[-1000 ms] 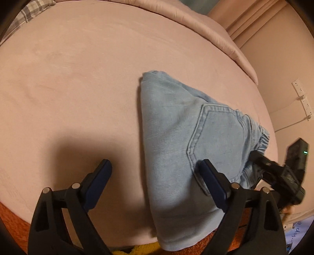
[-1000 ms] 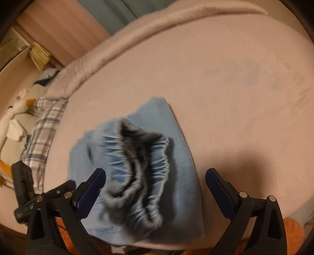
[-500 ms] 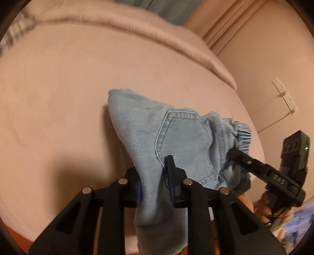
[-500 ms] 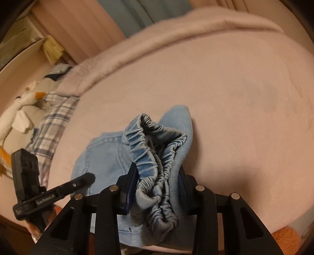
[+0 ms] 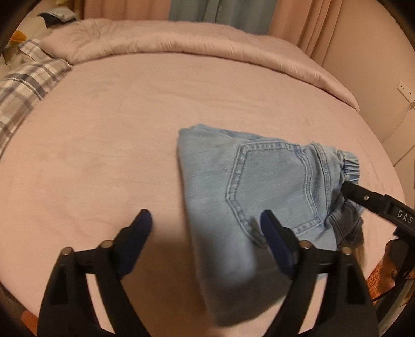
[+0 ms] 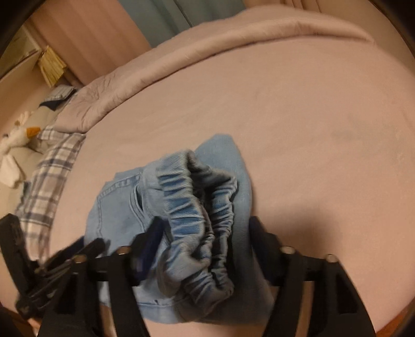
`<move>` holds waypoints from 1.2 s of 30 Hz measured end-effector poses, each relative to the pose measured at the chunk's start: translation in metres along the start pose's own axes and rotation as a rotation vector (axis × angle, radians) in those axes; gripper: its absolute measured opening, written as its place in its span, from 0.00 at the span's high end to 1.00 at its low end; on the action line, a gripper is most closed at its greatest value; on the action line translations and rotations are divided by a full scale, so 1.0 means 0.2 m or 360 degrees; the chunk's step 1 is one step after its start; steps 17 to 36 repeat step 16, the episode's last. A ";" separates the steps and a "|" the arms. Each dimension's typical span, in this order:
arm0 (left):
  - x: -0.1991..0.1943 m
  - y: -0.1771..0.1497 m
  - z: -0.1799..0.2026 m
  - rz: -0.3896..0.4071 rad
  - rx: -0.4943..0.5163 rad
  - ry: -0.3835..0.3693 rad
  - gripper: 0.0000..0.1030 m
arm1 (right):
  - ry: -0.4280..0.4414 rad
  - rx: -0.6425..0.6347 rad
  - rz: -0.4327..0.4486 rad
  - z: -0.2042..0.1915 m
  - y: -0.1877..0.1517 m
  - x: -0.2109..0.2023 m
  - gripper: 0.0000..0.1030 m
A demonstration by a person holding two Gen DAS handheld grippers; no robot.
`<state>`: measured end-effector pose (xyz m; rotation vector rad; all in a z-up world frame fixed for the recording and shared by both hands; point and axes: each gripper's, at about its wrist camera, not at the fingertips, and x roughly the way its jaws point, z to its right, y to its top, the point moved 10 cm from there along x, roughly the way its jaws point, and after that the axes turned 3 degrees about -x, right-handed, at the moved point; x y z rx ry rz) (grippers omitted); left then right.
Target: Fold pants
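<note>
The folded pair of light blue denim pants (image 5: 241,186) lies on the pink bed sheet (image 5: 109,145), right of centre and toward the lower part of the left wrist view. A stitched back pocket (image 5: 272,186) faces up, and the gathered elastic waistband (image 5: 350,166) points to the right edge of that frame. In the right wrist view the same pants (image 6: 228,166) sit at centre and lower centre, with the bunched waistband (image 6: 197,215) standing up in loose folds nearest the camera.

The left gripper (image 5: 205,223) is at the bottom of its own frame, its black arms and dark blue pads spread wide and opening. The near edge of the pants lies between the pads, and neither pad presses the cloth. The right gripper (image 6: 205,230) is at the bottom of its frame, its jaws also opening; the waistband sits between the pads, and the pads stand just beside the cloth without visibly squeezing it. In the left wrist view one black finger of the right gripper (image 5: 368,199) reaches in from the right edge, its tip at the waistband.

Farther out, a rolled pale pink duvet (image 5: 181,39) runs along the top of the left wrist view. A blue and white plaid cloth (image 5: 23,88) lies at the upper left. Peach curtains (image 5: 306,23) hang at the upper right.
</note>
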<state>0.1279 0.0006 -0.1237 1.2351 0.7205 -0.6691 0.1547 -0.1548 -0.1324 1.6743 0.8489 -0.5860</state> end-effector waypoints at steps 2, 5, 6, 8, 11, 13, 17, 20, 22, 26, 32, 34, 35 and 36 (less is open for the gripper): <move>-0.07 0.02 0.01 0.0024 -0.0019 0.0021 0.11 | -0.0126 -0.0079 0.0081 0.01 0.01 -0.09 0.26; -0.18 0.06 0.04 0.0120 -0.0072 0.0007 0.01 | -0.0235 -0.0187 0.0229 -0.02 0.03 -0.26 0.20; -0.16 0.08 0.03 0.0146 -0.0083 0.0008 0.01 | -0.0236 -0.0213 0.0276 -0.04 0.03 -0.31 0.20; -0.24 0.08 0.02 0.0209 -0.0098 0.0011 0.01 | -0.0222 -0.0242 0.0331 -0.07 0.03 -0.39 0.19; -0.26 0.07 0.07 0.0229 -0.0102 0.0002 0.01 | -0.0209 -0.0224 0.0359 -0.09 -0.01 -0.44 0.14; -0.28 0.06 0.07 0.0239 -0.0107 -0.0006 0.01 | -0.0214 -0.0230 0.0350 -0.10 -0.04 -0.43 0.14; -0.31 0.04 0.08 0.0242 -0.0116 -0.0010 0.01 | -0.0246 -0.0243 0.0337 -0.11 -0.07 -0.41 0.14; -0.31 0.04 0.08 0.0242 -0.0116 -0.0010 0.01 | -0.0246 -0.0243 0.0337 -0.11 -0.07 -0.41 0.14; -0.31 0.04 0.08 0.0242 -0.0116 -0.0010 0.01 | -0.0246 -0.0243 0.0337 -0.11 -0.07 -0.41 0.14; -0.31 0.04 0.08 0.0242 -0.0116 -0.0010 0.01 | -0.0246 -0.0243 0.0337 -0.11 -0.07 -0.41 0.14; -0.31 0.04 0.08 0.0242 -0.0116 -0.0010 0.01 | -0.0246 -0.0243 0.0337 -0.11 -0.07 -0.41 0.14; -0.31 0.04 0.08 0.0242 -0.0116 -0.0010 0.01 | -0.0246 -0.0243 0.0337 -0.11 -0.07 -0.41 0.14; -0.31 0.04 0.08 0.0242 -0.0116 -0.0010 0.01 | -0.0246 -0.0243 0.0337 -0.11 -0.07 -0.41 0.14; -0.31 0.04 0.08 0.0242 -0.0116 -0.0010 0.01 | -0.0246 -0.0243 0.0337 -0.11 -0.07 -0.41 0.14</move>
